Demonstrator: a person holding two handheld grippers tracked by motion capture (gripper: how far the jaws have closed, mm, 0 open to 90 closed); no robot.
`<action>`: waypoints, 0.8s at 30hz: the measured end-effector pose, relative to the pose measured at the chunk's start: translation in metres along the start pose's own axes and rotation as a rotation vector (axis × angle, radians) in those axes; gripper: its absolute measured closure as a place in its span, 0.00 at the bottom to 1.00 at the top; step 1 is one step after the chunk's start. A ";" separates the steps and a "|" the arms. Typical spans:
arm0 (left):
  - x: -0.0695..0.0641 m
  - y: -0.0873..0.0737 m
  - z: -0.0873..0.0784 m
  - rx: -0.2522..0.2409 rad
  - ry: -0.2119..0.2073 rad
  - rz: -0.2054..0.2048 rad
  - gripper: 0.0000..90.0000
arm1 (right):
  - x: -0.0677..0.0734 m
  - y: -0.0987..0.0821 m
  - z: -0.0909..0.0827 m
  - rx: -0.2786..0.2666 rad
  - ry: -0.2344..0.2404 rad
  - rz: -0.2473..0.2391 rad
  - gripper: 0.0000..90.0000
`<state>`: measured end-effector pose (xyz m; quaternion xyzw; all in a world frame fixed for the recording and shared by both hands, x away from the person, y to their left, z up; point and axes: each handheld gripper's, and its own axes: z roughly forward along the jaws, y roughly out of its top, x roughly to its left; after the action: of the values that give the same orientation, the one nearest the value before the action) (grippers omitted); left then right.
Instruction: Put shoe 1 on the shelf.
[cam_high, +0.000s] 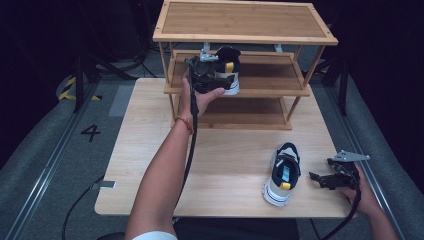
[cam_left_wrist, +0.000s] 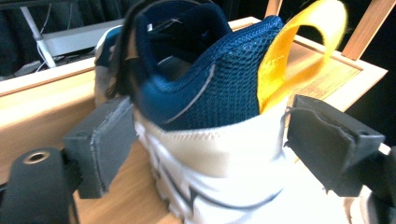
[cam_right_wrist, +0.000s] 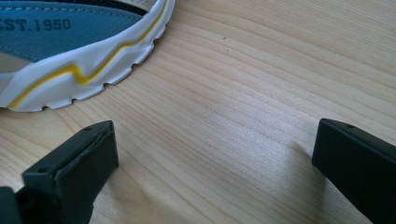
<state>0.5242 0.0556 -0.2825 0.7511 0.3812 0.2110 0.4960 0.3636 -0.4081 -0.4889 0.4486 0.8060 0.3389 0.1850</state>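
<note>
A navy and white shoe (cam_high: 231, 65) with a yellow heel loop (cam_left_wrist: 299, 51) stands on the middle shelf (cam_high: 272, 75) of a wooden rack. My left gripper (cam_high: 220, 75) reaches in from the front, and in the left gripper view its two pads sit against either side of the shoe's (cam_left_wrist: 210, 93) white heel, so the left gripper (cam_left_wrist: 210, 140) is shut on it. The matching shoe (cam_high: 284, 172) lies on the table at the front right. My right gripper (cam_high: 320, 178) rests just right of it, and in the right gripper view it (cam_right_wrist: 215, 163) stands open over bare wood, the shoe's sole (cam_right_wrist: 70, 70) at upper left.
The three-tier wooden rack (cam_high: 245, 37) stands at the table's far edge; its top and bottom shelves hold nothing. The light wooden table (cam_high: 225, 145) has free room across its left and middle. A cable trails from each gripper toward the front edge.
</note>
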 end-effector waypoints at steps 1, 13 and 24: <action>0.000 -0.002 -0.004 -0.003 -0.003 0.009 0.18 | 0.000 0.000 0.000 0.000 0.000 0.001 0.01; -0.011 -0.011 0.005 0.018 0.018 0.041 0.24 | 0.000 0.000 0.000 -0.001 -0.004 0.004 0.01; -0.006 -0.007 0.024 0.006 0.065 0.013 0.23 | 0.001 0.000 0.000 0.000 -0.011 0.011 0.01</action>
<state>0.5342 0.0381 -0.2989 0.7479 0.3927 0.2374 0.4797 0.3625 -0.4074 -0.4888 0.4546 0.8026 0.3376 0.1875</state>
